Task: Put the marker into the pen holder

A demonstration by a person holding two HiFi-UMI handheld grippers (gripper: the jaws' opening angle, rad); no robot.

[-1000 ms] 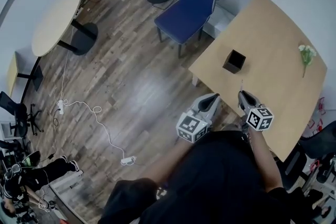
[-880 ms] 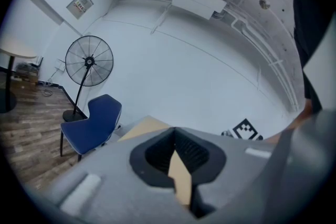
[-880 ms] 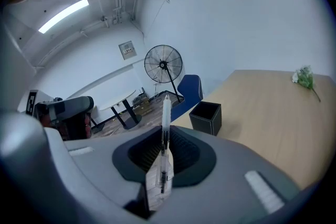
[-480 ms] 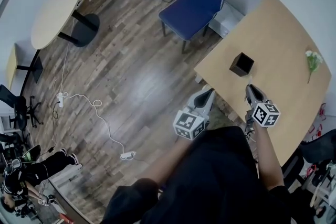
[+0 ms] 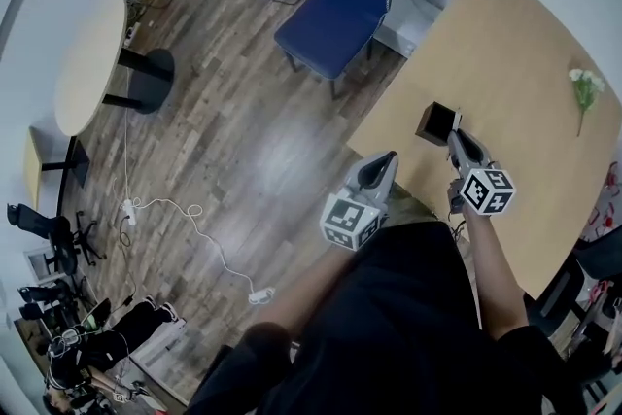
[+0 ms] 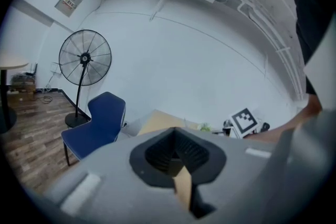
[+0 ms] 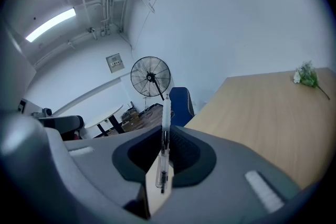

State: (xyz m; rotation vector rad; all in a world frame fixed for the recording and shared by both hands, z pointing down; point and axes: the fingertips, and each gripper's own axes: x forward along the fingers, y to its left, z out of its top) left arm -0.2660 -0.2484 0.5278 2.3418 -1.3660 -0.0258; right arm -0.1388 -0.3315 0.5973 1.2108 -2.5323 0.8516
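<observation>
A black square pen holder (image 5: pixel 437 122) stands on the wooden table (image 5: pixel 515 44) near its left edge. My right gripper (image 5: pixel 457 139) sits just beside the holder's right corner, shut on a thin white marker (image 7: pixel 165 136) that sticks up between its jaws. In the right gripper view the marker points upward and the holder is out of sight. My left gripper (image 5: pixel 385 160) hovers off the table's edge, left of the holder, its jaws closed with nothing in them (image 6: pixel 181 173).
A small sprig of white flowers (image 5: pixel 584 90) lies on the table's far right. A blue chair (image 5: pixel 338 0) stands beside the table's left side. A floor fan (image 6: pixel 84 63) and a round table (image 5: pixel 86 63) stand farther away over the wooden floor.
My right gripper has carried the marker forward from the table's near edge up to the pen holder. The left gripper moved forward slightly and stayed shut.
</observation>
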